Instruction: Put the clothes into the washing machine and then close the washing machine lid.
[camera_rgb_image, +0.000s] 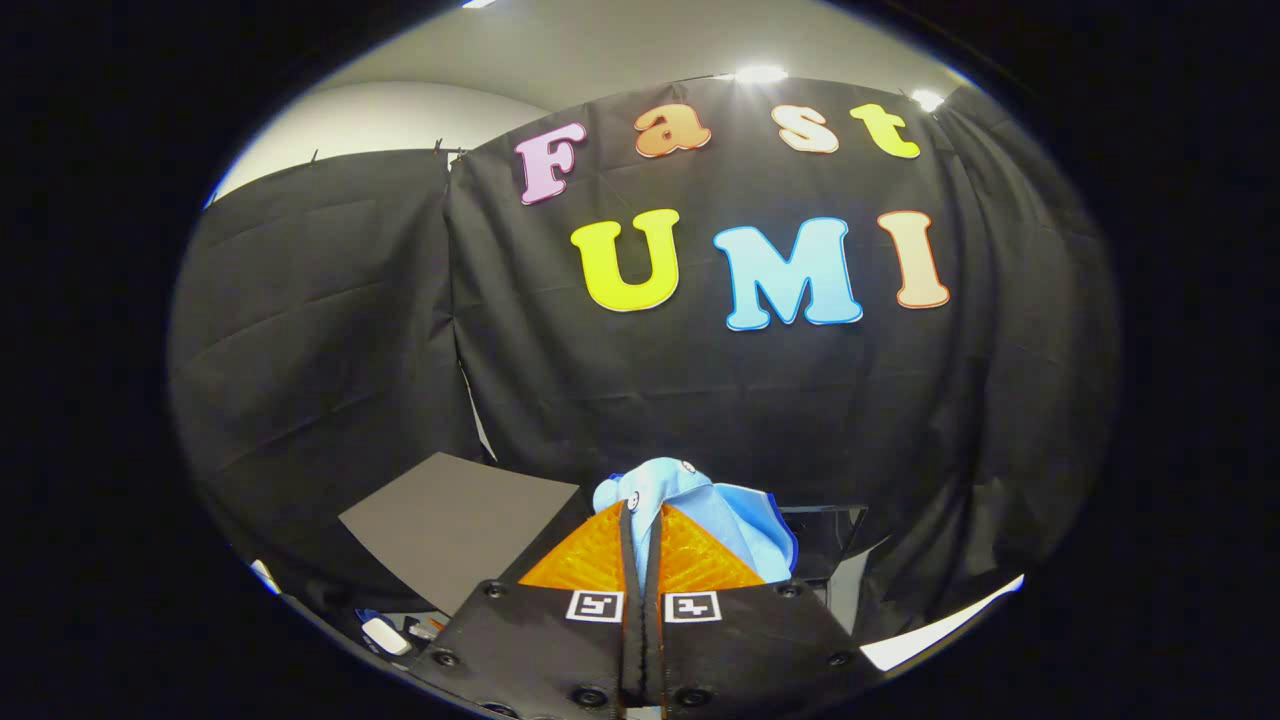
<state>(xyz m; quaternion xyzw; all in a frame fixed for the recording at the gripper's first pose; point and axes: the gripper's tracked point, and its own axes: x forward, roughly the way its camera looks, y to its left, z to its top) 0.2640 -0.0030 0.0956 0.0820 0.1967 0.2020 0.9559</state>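
My gripper (641, 520) is shut on a light blue garment (700, 505), a small shirt with buttons. The cloth is pinched in the narrow slit between the two fingers and bunches up above and to the right of the fingertips. The gripper is lifted and faces the booth's black cloth wall. Just beyond the fingers on the right, a dark glossy edge (825, 540) shows behind the garment; I cannot tell what it is.
A flat grey panel (455, 525) lies left of the fingers. Small items, one white (385, 635), sit low on the left beside the gripper body. A white surface strip (940, 625) shows low on the right. The black cloth wall (700, 400) stands close ahead.
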